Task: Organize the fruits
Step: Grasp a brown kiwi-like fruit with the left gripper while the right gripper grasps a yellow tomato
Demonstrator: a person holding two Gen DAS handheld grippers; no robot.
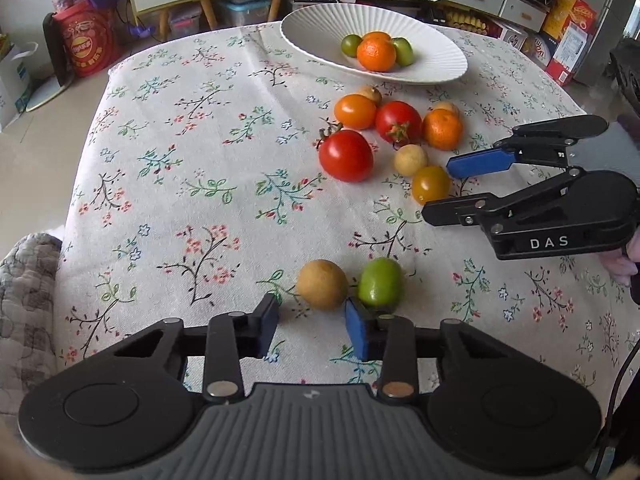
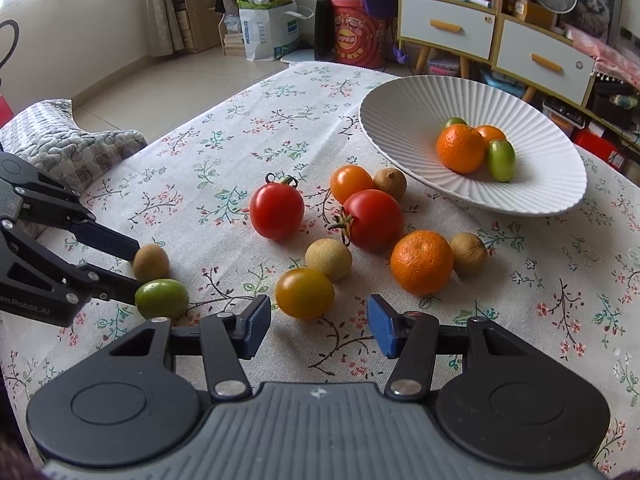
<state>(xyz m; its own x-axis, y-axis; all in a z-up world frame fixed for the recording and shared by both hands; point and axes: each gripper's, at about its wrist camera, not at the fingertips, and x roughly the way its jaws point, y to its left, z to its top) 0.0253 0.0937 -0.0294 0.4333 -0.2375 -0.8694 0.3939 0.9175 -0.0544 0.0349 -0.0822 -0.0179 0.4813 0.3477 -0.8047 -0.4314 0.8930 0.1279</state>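
A white ribbed bowl [image 1: 312, 28] [image 2: 400, 120] at the far side of the table holds a mandarin [image 1: 376, 55], an orange tomato and two green fruits. Loose fruit lies in front of it: two red tomatoes [image 1: 346, 156] [image 2: 277, 211], a mandarin [image 2: 422, 262], orange and yellow tomatoes and several tan longans. My left gripper [image 1: 312, 320] is open, with a tan longan [image 1: 322, 285] [image 2: 151, 262] just ahead between its fingers and a green fruit [image 1: 379, 283] [image 2: 161, 298] at its right finger. My right gripper [image 2: 318, 326] [image 1: 438, 190] is open, just short of a yellow tomato [image 2: 305, 293] [image 1: 431, 185].
A floral tablecloth [image 1: 180, 160] covers the table. A grey quilted cushion [image 2: 72, 148] lies at the table's left edge. Drawer cabinets [image 2: 496, 36], boxes and a red drum [image 1: 86, 44] stand on the floor behind.
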